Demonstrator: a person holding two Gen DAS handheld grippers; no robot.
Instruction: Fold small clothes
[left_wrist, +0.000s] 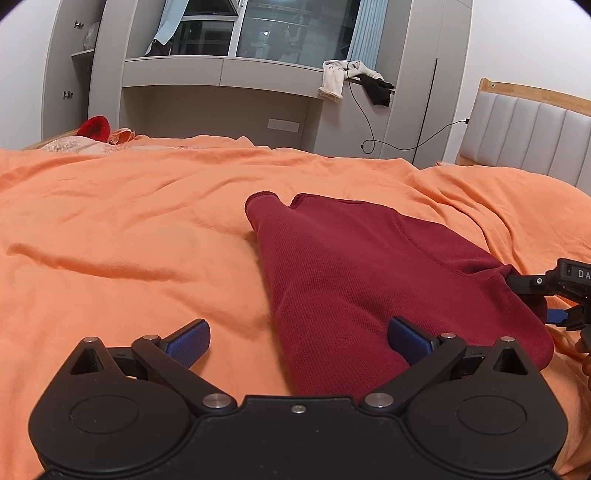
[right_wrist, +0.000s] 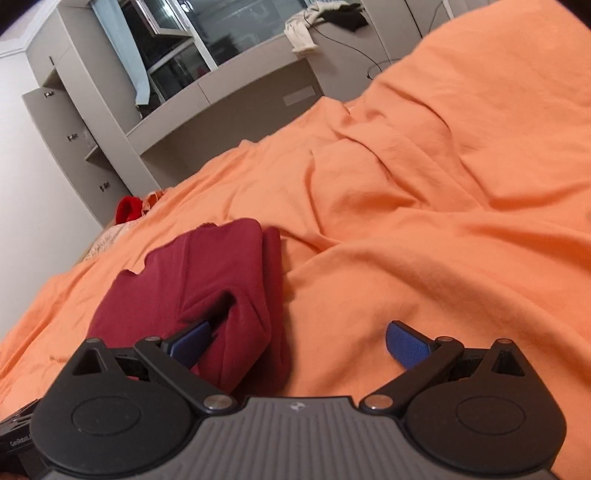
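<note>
A dark red knit garment (left_wrist: 369, 280) lies folded on the orange bedsheet (left_wrist: 129, 229), a sleeve cuff pointing away from me. My left gripper (left_wrist: 298, 341) is open low over its near edge: the right pad (left_wrist: 408, 341) is above the cloth and the left pad (left_wrist: 188, 341) above bare sheet. My right gripper (right_wrist: 299, 343) is also open. Its left fingertip (right_wrist: 192, 341) is tucked into a fold of the garment (right_wrist: 192, 273), and its right fingertip (right_wrist: 406, 343) is over the sheet. In the left wrist view the right gripper (left_wrist: 532, 299) is at the garment's right corner.
A bright red knit item (left_wrist: 94, 127) and pink cloth lie at the bed's far left corner. Beyond the bed are grey cabinets and a ledge (left_wrist: 221, 72) with white and black clothes (left_wrist: 354, 79) and a hanging cable. A padded headboard (left_wrist: 535, 125) stands at the right.
</note>
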